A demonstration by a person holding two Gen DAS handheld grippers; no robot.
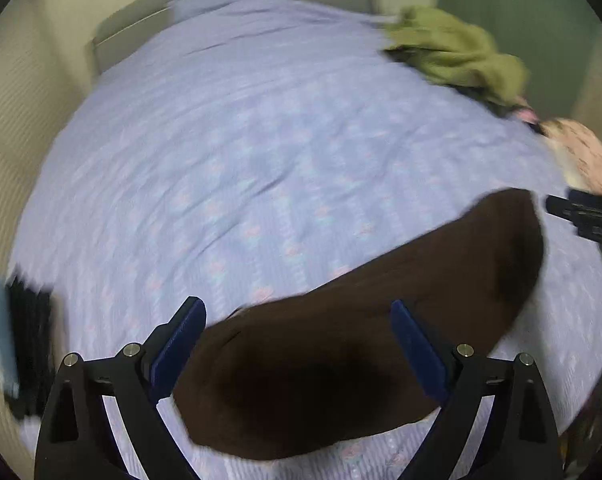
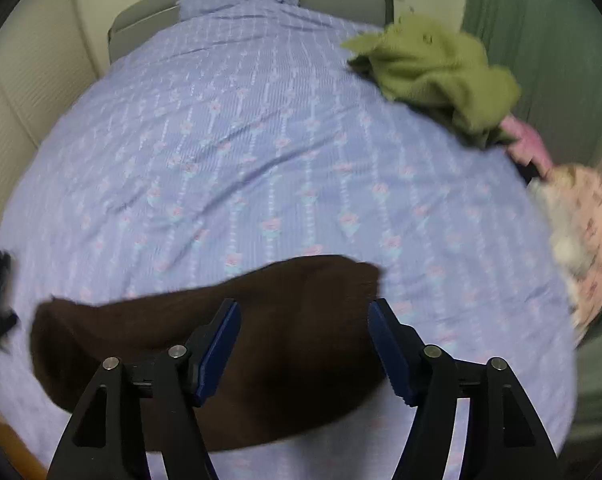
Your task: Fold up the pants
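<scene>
Below blurred views, pants (image 2: 293, 344) edge-cropped

below me the bed (image 2: 261, 140) wears a lilac flowered sheet. the dark brown pants (image 2: 261, 340) lie on its near edge, a crumpled green garment (image 2: 433, 72) and pink clothes (image 2: 589, 220) along its right side.

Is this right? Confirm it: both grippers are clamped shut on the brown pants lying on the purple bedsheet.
Not quite. The brown pants do lie on the purple bedsheet, but the left gripper and the right gripper are open above them, as each wrist view shows.
</scene>
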